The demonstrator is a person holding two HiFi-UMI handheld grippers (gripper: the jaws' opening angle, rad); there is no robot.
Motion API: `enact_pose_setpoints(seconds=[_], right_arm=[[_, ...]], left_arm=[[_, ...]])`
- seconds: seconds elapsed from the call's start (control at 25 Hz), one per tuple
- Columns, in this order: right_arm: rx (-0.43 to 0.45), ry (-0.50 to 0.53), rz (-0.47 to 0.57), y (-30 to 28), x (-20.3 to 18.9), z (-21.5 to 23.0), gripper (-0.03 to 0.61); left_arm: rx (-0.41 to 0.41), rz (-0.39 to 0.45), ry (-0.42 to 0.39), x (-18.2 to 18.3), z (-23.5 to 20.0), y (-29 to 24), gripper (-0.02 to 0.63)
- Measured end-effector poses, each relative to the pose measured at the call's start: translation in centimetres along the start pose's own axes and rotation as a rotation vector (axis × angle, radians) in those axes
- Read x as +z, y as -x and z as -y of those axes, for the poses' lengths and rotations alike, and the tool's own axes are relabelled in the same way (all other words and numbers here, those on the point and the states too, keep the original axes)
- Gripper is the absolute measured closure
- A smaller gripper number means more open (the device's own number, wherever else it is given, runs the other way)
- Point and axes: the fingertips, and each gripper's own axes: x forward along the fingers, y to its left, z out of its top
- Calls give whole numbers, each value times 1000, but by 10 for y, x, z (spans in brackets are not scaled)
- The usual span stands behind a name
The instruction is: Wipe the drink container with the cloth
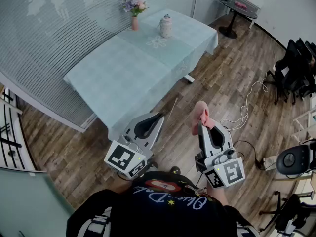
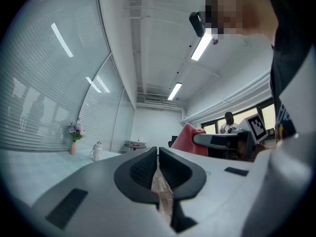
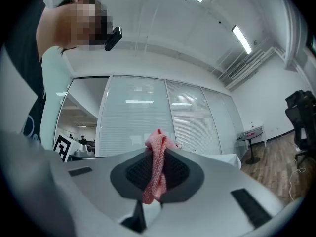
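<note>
Poking from right hand-held gripper (image 3: pixel 157 154): cloth (image 3: pixel 156 174)

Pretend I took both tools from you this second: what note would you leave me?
Left gripper: fingers together, empty.
Right gripper: fingers shut on the pink cloth.
The white drink container stands at the far end of the table, near the flower vase; both grippers are short of the table, above the wooden floor.
Done: cloth in hand. Left: reach the container and wipe it.
</note>
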Motion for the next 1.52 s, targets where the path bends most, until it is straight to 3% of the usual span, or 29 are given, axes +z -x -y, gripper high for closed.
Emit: enact_pose_setpoints(seconds=[0.56,0.96,1.24,1.52], right_arm=[[-51,-3,36,38,16,28,552],[-178,-15,68,92,23,79,551],[-213,-17,79,131,28,109,551],[-151,-36,62,140,13,119,551]], left_arm=[[-112,-1,3,1,45,-44,601],[-192,-36,7,-13,88,-77,601],[-210,-45,33,-21,123,-96,601],[-144,-59,17,-33,135,-90,601]])
